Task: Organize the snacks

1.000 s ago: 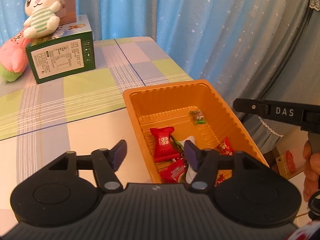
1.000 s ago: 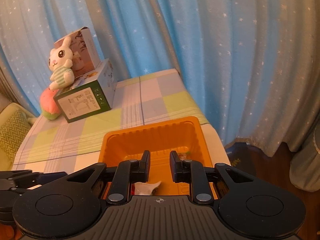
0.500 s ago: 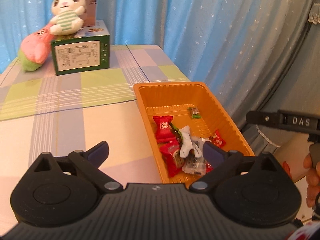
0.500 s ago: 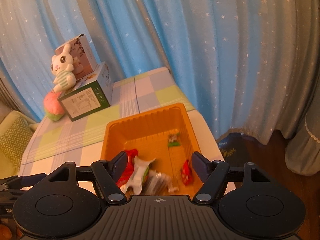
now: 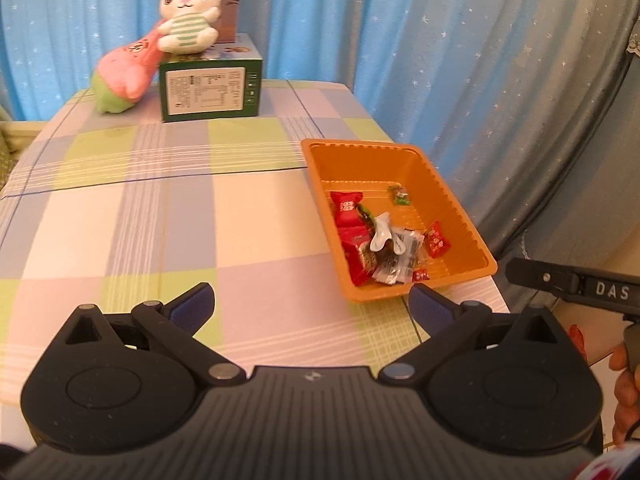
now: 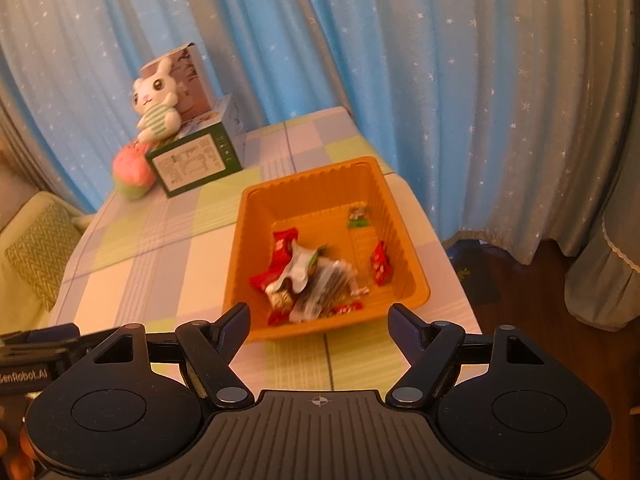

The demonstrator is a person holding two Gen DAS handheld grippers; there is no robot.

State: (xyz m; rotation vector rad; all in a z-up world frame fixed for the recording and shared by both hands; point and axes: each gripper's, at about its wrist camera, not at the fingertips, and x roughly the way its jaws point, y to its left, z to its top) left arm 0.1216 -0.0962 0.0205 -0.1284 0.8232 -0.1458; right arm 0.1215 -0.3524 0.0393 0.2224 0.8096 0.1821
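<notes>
Orange ribbed plastic tray [image 5: 440,184] holds wrapped snacks [image 5: 380,240] near the checked tablecloth's [image 5: 160,220] right edge; left gripper [image 5: 310,304] and right gripper [image 6: 320,320] both spread, empty.

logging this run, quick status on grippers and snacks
Left gripper open, empty. Right gripper open, empty. Snacks piled in orange tray at table edge. Nothing blocking the tray.

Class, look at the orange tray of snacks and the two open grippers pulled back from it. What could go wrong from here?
1. The orange tray sits near the table's right edge; a nudge from the right gripper could push it off.
2. The wrapped snacks lie heaped together, so the left gripper reaching in might catch several or drag one over the rim.
</notes>
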